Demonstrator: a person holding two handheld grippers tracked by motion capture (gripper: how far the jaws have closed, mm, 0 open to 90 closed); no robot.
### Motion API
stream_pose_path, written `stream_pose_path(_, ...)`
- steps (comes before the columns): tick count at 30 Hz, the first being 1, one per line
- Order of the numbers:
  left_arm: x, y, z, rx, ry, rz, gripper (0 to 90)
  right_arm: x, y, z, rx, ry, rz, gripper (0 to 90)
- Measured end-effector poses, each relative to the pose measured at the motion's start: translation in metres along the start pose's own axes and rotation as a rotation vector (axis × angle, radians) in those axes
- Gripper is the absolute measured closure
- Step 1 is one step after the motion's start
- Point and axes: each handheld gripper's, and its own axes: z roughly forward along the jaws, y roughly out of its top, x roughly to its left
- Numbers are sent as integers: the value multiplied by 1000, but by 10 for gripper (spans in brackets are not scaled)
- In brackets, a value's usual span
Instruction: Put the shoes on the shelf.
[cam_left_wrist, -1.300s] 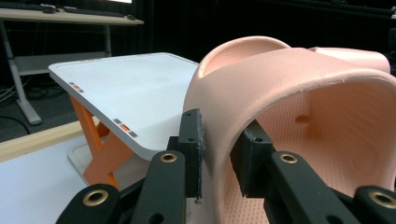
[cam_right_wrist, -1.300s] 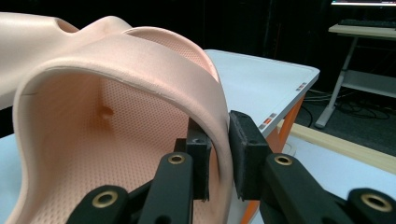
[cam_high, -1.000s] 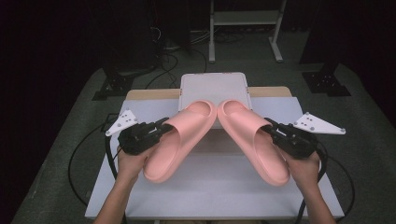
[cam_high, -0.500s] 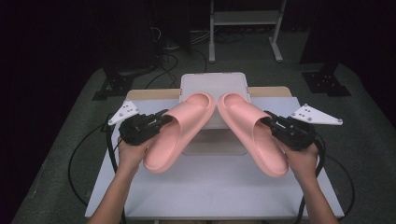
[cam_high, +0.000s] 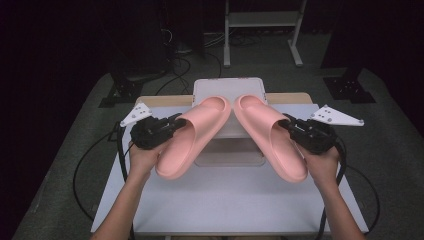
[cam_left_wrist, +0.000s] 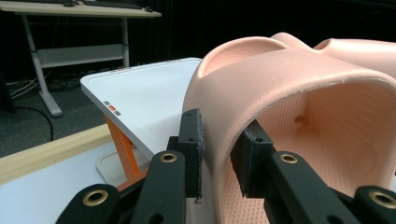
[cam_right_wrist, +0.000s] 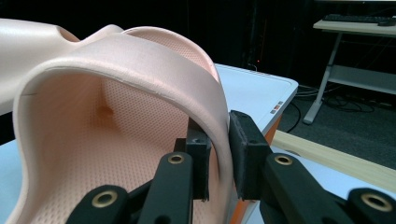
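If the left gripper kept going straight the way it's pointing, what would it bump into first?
Probably the other pink slipper: the left gripper points across toward it while clamped on its own slipper. Depth is hard to judge.

Each black tool has brass-ringed screw holes, a grey three-cornered plate and a trailing black cable.

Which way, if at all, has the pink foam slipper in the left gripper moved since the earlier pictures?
Yes. The pink foam slipper in the left gripper has moved forward, away from the person: its toe now overlaps the white sloped stand further than before.
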Motion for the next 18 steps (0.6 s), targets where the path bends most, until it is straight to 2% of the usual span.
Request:
stream_pose_path(8, 3, 5, 6, 6, 8, 6, 745, -3, 5, 8, 8, -4, 1, 780)
stream_pose_path(18, 7, 13, 13, 4, 14, -5, 743, -9, 11, 17, 18, -22, 6, 780)
